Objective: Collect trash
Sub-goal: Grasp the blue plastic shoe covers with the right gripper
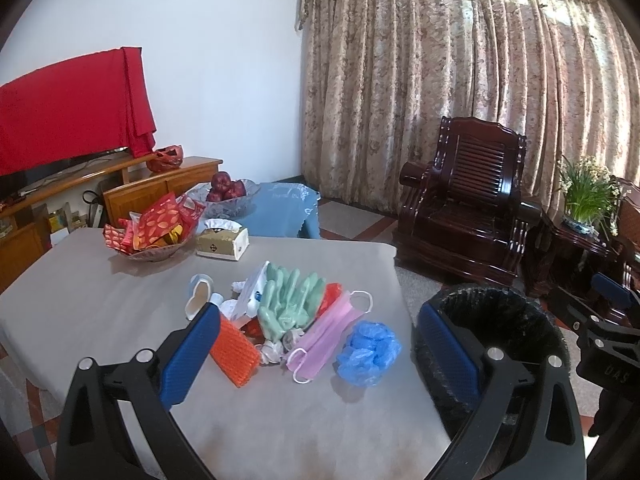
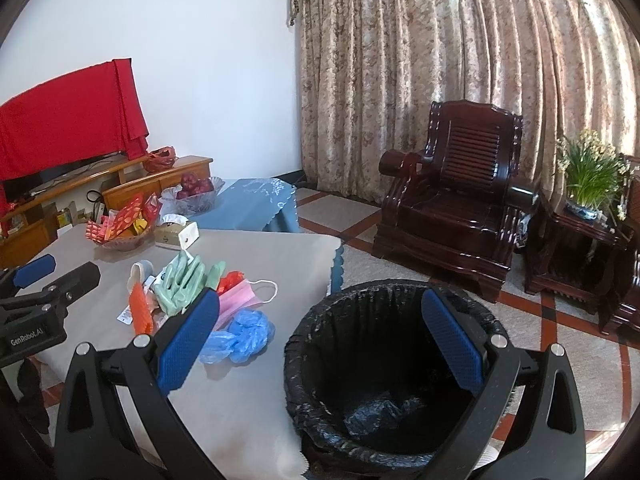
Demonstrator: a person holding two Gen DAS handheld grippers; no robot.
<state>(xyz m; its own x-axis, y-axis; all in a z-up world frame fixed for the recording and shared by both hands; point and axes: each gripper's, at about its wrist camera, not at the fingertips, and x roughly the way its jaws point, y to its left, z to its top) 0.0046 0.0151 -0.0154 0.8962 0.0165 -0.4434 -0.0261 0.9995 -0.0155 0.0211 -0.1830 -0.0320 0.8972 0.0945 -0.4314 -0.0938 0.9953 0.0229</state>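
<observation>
Nearest, the left gripper (image 1: 320, 354) hangs over the near part of the table (image 1: 100, 304) with its blue ribbed pads spread wide and nothing between them. The right gripper (image 2: 320, 344) gapes just as wide, holding nothing, above the bin (image 2: 316, 340) that stands on the floor off the table's right edge; its black liner is crinkled, and a bluish crumpled scrap lies at the bottom. In the right wrist view the left tool's body reads "GenRobot.AI".

The trash sits in a heap mid-table, nearer the right edge. A crumpled blue plastic cover (image 1: 369, 354) lies closest to that edge. Just left, a pink face mask (image 1: 326, 332) runs its long axis from the near side toward the far right corner (ear loops at both ends). An orange foam net sleeve (image 1: 234, 354) slants the opposite way. Behind them, green rubber gloves (image 1: 290, 300) point their fingers away.

Near the far edge stand a tissue box (image 1: 222, 244) and a bowl of red packets (image 1: 154, 232).
</observation>
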